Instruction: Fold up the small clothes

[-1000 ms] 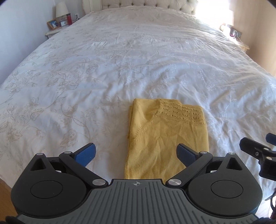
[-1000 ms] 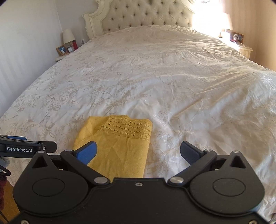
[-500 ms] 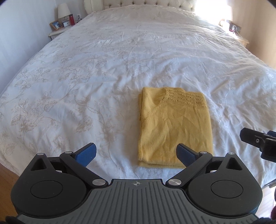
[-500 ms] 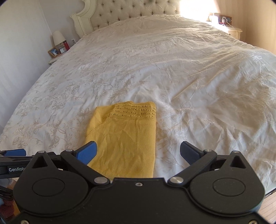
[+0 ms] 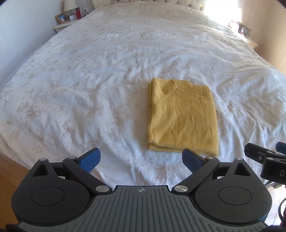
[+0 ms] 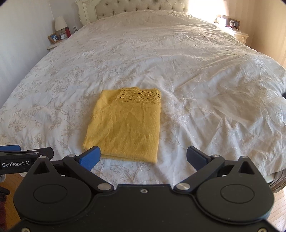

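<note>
- A bedside table (image 5: 61, 26) is seen at about 11 o'clock in the left wrist view, carrying a framed photo (image 5: 61, 17), a small clock (image 5: 72, 17), a red bottle (image 5: 78, 12) and the base of a lamp (image 5: 68, 4).
- A white bedspread (image 5: 89, 80) with a pale floral pattern is spread across the bed, wrinkled throughout; wooden floor (image 5: 9, 171) is visible at about 8 o'clock below its near edge.
- The left gripper (image 5: 141, 159) is held with its blue-padded jaws spread wide apart; nothing is gripped between them, and only bedspread is seen in the gap.
- The yellow knitted sweater (image 5: 182, 117) is laid flat on the bedspread, folded into a neat rectangle, at about 1 o'clock from the left gripper and apart from its fingers. An openwork lace band runs along its far edge, and doubled layers are shown at its near and left edges.
- In the right wrist view the yellow knitted sweater (image 6: 127, 125) is found at about 11 o'clock, its near edge just beyond the left fingertip.
- The right gripper (image 6: 143, 158) is likewise held with its jaws wide apart and nothing clasped; it is seen at 3 o'clock in the left wrist view.
- A tufted headboard (image 6: 135, 7) is seen at 12 o'clock, and a second nightstand (image 6: 240, 36) in bright sunlight at about 1 o'clock.
</note>
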